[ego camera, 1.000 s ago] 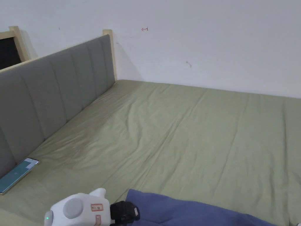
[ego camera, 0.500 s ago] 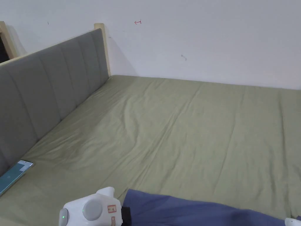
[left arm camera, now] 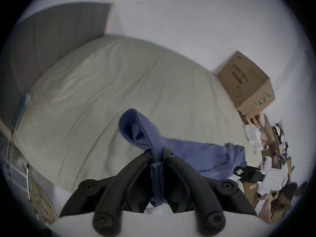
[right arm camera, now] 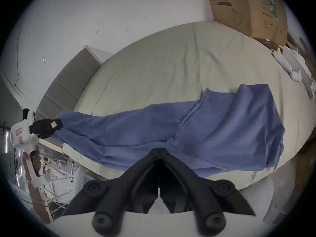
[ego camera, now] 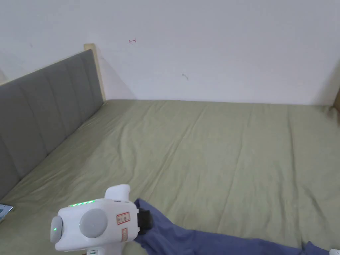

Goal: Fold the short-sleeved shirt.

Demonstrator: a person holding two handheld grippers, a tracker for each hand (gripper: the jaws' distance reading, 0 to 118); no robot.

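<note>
Head view, left hand-held gripper [ego camera: 146, 220]: white body with green lights at lower left; its black tip meets the corner of the shirt [ego camera: 199, 240]. Jaw state cannot be told from here.
Head view, shirt: blue, lying along the near edge of the bed [ego camera: 215, 159], running from the gripper tip toward the lower right.
Head view, surroundings: green sheet on the bed, grey padded headboard [ego camera: 46, 109] at left, white wall [ego camera: 215, 49] behind.

Left gripper view, left hand-held gripper [left arm camera: 157, 155]: jaws closed onto a bunch of shirt [left arm camera: 196, 157] fabric, which runs down between them; a loop of cloth stands above the tips.
Left gripper view, right hand-held gripper [left arm camera: 239, 169]: at the far end of the shirt; picture blurred.
Left gripper view, cardboard box [left arm camera: 244, 85]: at the far corner of the bed [left arm camera: 119, 90].

Right gripper view, right hand-held gripper [right arm camera: 159, 152]: jaws brought together, tips at the near edge of the shirt [right arm camera: 205, 129]; whether cloth is pinched between them cannot be told.
Right gripper view, shirt: drawn out long across the bed [right arm camera: 162, 66], wider and rumpled at right.
Right gripper view, left hand-held gripper [right arm camera: 59, 124]: at the shirt's far narrow end.
</note>
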